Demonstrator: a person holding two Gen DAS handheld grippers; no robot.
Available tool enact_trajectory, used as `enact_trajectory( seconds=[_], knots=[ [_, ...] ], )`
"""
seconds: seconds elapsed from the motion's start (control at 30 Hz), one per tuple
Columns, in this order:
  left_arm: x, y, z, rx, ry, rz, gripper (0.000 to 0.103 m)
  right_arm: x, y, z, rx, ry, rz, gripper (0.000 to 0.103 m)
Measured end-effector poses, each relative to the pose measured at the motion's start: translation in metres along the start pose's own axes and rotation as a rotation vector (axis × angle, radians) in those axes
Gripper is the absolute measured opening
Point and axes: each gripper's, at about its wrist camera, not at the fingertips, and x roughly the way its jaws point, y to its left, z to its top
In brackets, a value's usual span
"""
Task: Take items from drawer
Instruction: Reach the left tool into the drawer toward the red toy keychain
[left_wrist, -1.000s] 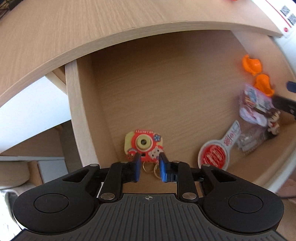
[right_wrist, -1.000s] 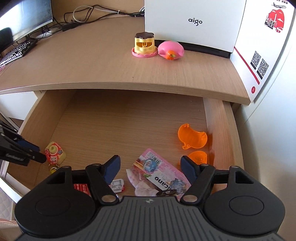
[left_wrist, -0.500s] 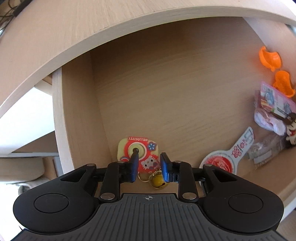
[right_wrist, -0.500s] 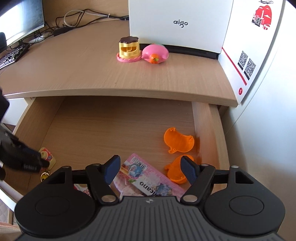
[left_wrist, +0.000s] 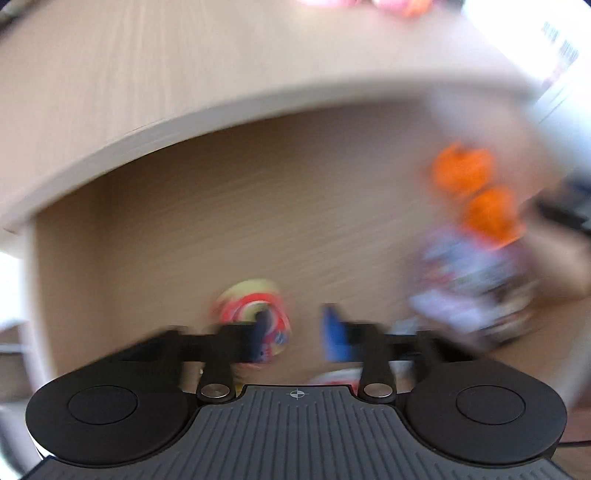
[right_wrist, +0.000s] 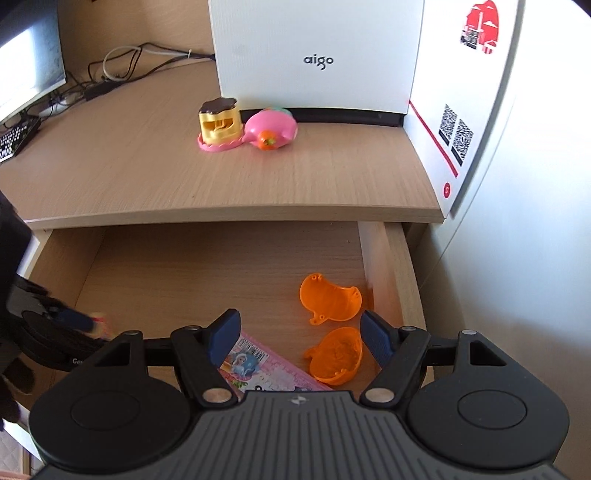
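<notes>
1. The left claw (left_wrist: 295, 332) points down into the open drawer (right_wrist: 395, 266) near its left wall. Its jaws have just been closing to a narrow gap. The toy camera keychain (left_wrist: 247, 302) sits against the left finger, but blur hides whether it is gripped.
2. The right claw (right_wrist: 299, 339) hangs wide open and empty over the drawer's right front, above two orange shell halves (right_wrist: 328, 299) and a pink packet (right_wrist: 255, 365).
3. The middle of the drawer floor lies bare, and the worktop (right_wrist: 147, 166) edge overhangs the back of the drawer.
</notes>
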Motion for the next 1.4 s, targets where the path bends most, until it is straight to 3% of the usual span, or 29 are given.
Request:
enact_trajectory(
  seconds=[0.03,0.1,0.23,0.3,0.4,0.47,0.6,0.73,0.83,0.97,1.1,1.27,1.4],
  knots=[
    [-0.008,0.004,0.000,-0.015,-0.025,-0.027,0.019,-0.001,-0.001,0.001,0.003,-0.002,0.001,0.073],
    [-0.022,0.007,-0.004,0.005,-0.061,0.026,0.019,-0.002,-0.002,0.003,0.006,-0.012,0.005,0.073],
    [-0.036,0.033,-0.013,-0.047,-0.034,0.028,0.022,0.000,-0.003,0.006,0.009,-0.014,0.005,0.073],
    [-0.038,0.022,-0.011,0.024,-0.042,0.012,0.022,0.001,-0.002,0.007,0.010,-0.015,0.011,0.073],
    [-0.033,0.002,-0.005,0.215,-0.028,-0.031,0.022,0.002,0.000,0.008,0.009,-0.014,0.024,0.073],
    [-0.021,-0.008,-0.004,0.243,0.006,-0.075,0.023,0.002,0.002,0.008,0.003,-0.015,0.027,0.073],
    [-0.011,0.002,-0.001,0.066,0.049,-0.034,0.024,0.001,0.003,0.006,0.000,-0.015,0.017,0.073],
    [0.002,0.010,-0.003,-0.146,0.103,-0.131,0.024,0.002,0.004,0.005,-0.005,-0.006,0.016,0.073],
    [0.018,0.007,0.002,-0.228,0.114,-0.141,0.025,0.005,0.004,0.004,-0.004,0.005,0.016,0.073],
    [0.024,0.000,0.013,-0.230,0.060,-0.121,0.023,0.006,0.001,0.003,0.008,0.012,0.009,0.073],
    [0.025,-0.015,0.022,-0.080,-0.061,-0.066,0.023,0.008,0.000,0.002,0.010,0.020,0.007,0.073],
    [0.029,-0.010,0.026,-0.179,-0.112,-0.104,0.022,0.011,-0.002,0.001,0.011,0.029,0.006,0.073],
    [0.031,-0.016,0.026,-0.166,-0.171,-0.092,0.021,0.014,-0.004,-0.001,0.016,0.035,-0.002,0.073]
  ],
)
